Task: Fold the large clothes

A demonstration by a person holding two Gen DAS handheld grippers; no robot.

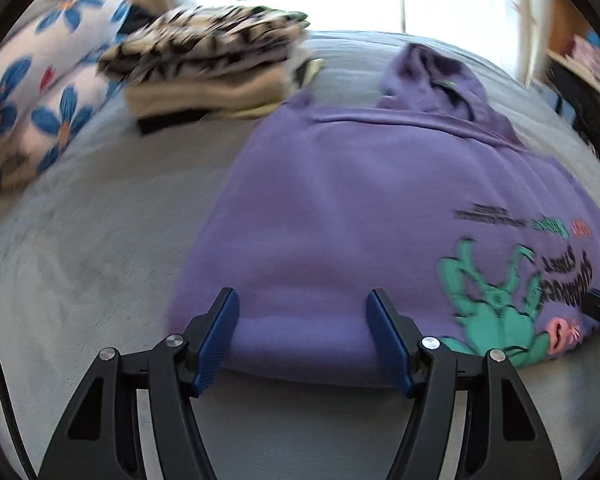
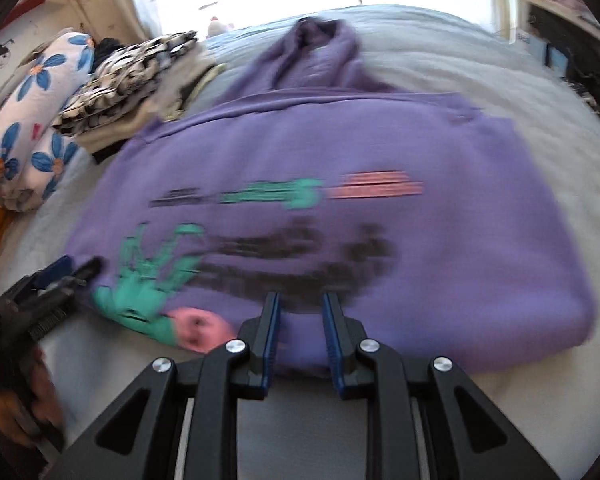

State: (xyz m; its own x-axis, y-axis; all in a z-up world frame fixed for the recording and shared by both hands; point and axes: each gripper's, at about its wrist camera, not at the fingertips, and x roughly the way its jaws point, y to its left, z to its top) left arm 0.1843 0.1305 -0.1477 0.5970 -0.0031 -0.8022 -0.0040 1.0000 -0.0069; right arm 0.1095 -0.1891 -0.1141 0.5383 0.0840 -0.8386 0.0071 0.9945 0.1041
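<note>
A purple hoodie (image 1: pixel 340 184) with a green, pink and black print lies partly folded on the grey bed, hood at the far end; it fills the right wrist view (image 2: pixel 380 160) too. My left gripper (image 1: pixel 302 302) is open over the hoodie's near folded edge, fingers on either side of the cloth. My right gripper (image 2: pixel 300 306) is open with a narrower gap, its fingertips at the hoodie's near edge below the print. The left gripper also shows at the left of the right wrist view (image 2: pixel 66 270). Both views are motion-blurred.
A stack of folded clothes topped by a black-and-white patterned piece (image 1: pixel 208 52) sits at the far left of the bed (image 1: pixel 80 260). A rolled blue-flowered quilt (image 1: pixel 36 92) lies beside it. A bright window is behind; shelves (image 2: pixel 564 40) stand at the far right.
</note>
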